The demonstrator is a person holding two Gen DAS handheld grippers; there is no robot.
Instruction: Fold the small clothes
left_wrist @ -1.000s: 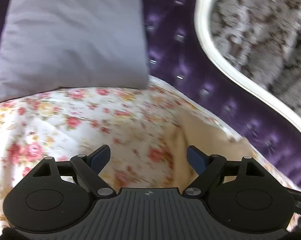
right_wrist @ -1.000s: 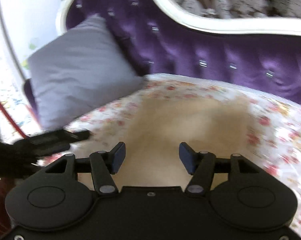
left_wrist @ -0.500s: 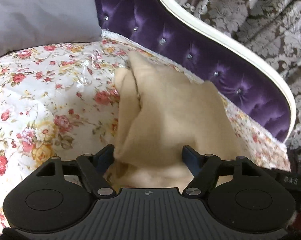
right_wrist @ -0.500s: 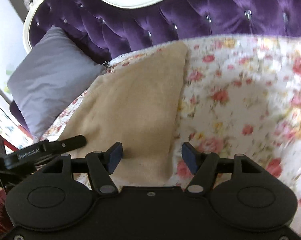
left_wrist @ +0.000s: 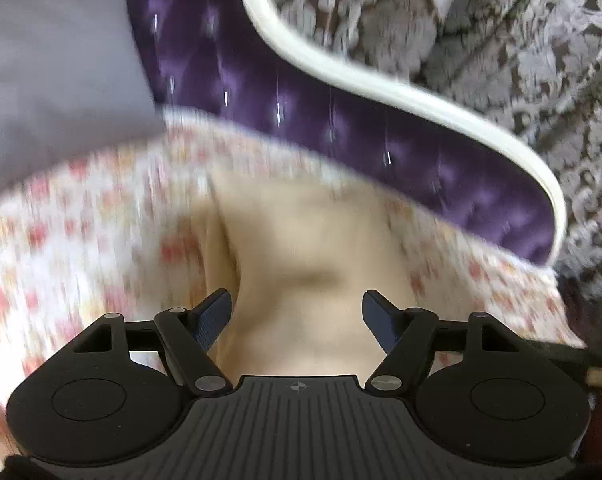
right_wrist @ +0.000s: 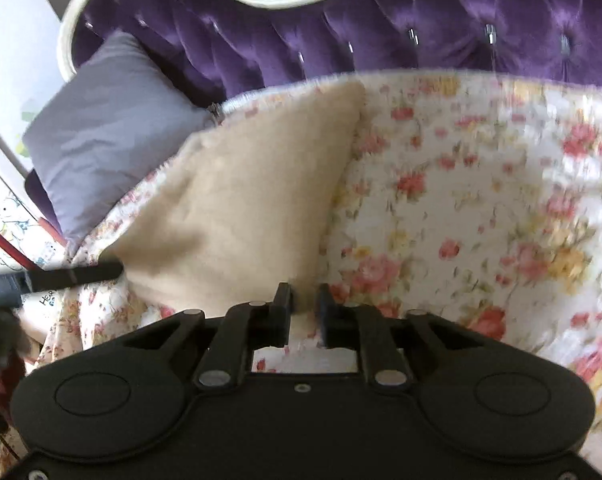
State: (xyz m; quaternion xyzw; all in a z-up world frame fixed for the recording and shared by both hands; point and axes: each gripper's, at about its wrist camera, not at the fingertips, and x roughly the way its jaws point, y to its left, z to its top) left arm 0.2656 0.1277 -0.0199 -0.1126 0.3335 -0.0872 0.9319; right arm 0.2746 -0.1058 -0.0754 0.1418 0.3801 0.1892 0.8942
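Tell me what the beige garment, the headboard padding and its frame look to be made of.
Beige garment: soft fleece or brushed knit, judging by its matte, fuzzy surface. Headboard padding: purple velvet-like fabric, with sheen on tufted folds and shiny studs. Frame: glossy cream, probably painted wood or moulded plastic; cannot tell which.

a home bedroom, by its furnishings. a bed under a white bedsheet printed with pink and yellow roses (right_wrist: 481, 200) stands against a deep purple tufted velvet headboard (right_wrist: 381, 36) with shiny button studs and a curved cream frame (left_wrist: 381, 76). a plump grey fabric pillow (right_wrist: 109, 128) leans on the headboard. brown wallpaper with a pale damask pattern (left_wrist: 501, 32) covers the wall behind.
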